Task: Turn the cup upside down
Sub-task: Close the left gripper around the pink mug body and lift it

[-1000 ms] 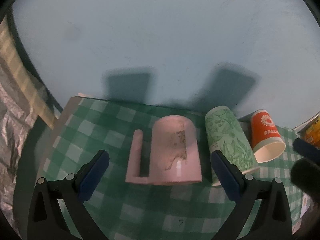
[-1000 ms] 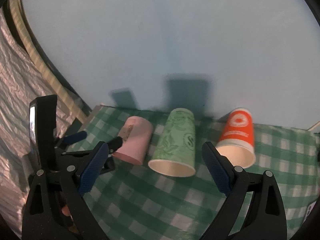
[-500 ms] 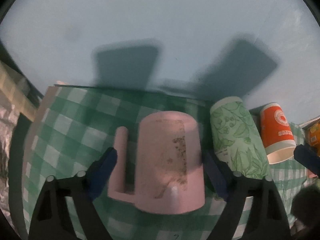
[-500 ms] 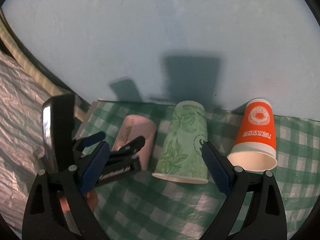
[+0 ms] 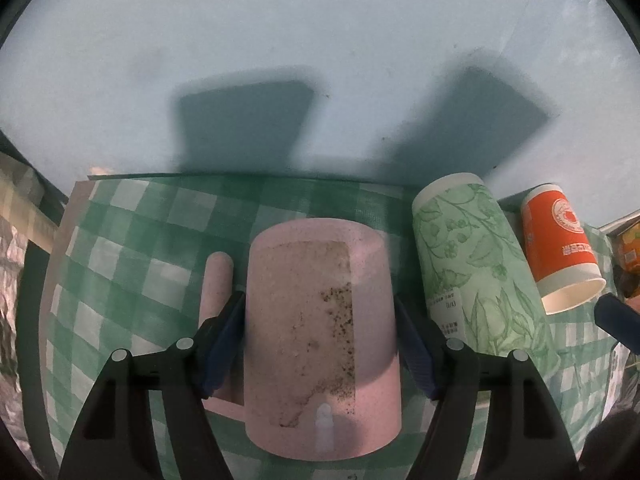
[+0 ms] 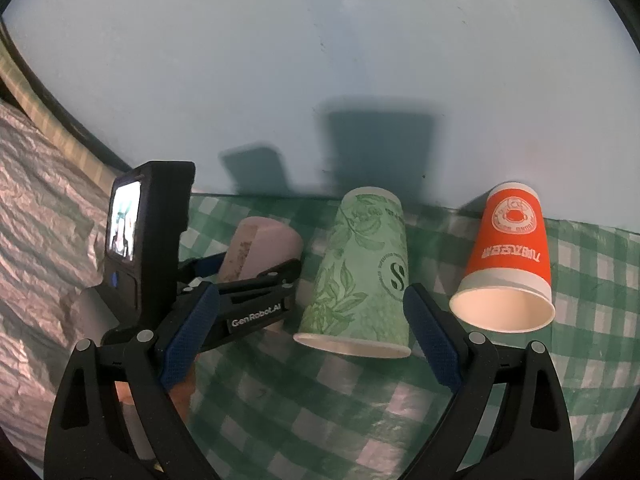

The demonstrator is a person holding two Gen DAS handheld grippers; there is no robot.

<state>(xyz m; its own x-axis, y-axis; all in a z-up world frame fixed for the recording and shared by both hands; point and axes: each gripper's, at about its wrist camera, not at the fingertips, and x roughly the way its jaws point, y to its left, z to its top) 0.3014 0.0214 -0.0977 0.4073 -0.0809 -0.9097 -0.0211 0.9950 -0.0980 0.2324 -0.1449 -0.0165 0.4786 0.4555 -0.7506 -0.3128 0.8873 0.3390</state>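
A pink mug [image 5: 320, 332] with a worn label lies on its side on the green checked cloth [image 5: 132, 256], handle to the left. My left gripper [image 5: 320, 340] is shut on the pink mug, one pad on each side of its body. The mug also shows in the right wrist view [image 6: 260, 252], with the left gripper [image 6: 244, 280] around it. A green paper cup [image 6: 360, 284] lies on its side between the fingers of my open right gripper [image 6: 312, 344], untouched. An orange paper cup [image 6: 508, 264] lies on its side to the right.
A pale blue wall [image 6: 320, 80] stands just behind the cloth. Crinkled silver foil [image 6: 44, 216] covers the area to the left. The green cup [image 5: 476, 272] and orange cup [image 5: 560, 248] lie close to the right of the mug.
My left gripper has moved forward around the pink mug and closed on its sides. My right gripper has moved in closer to the green cup.
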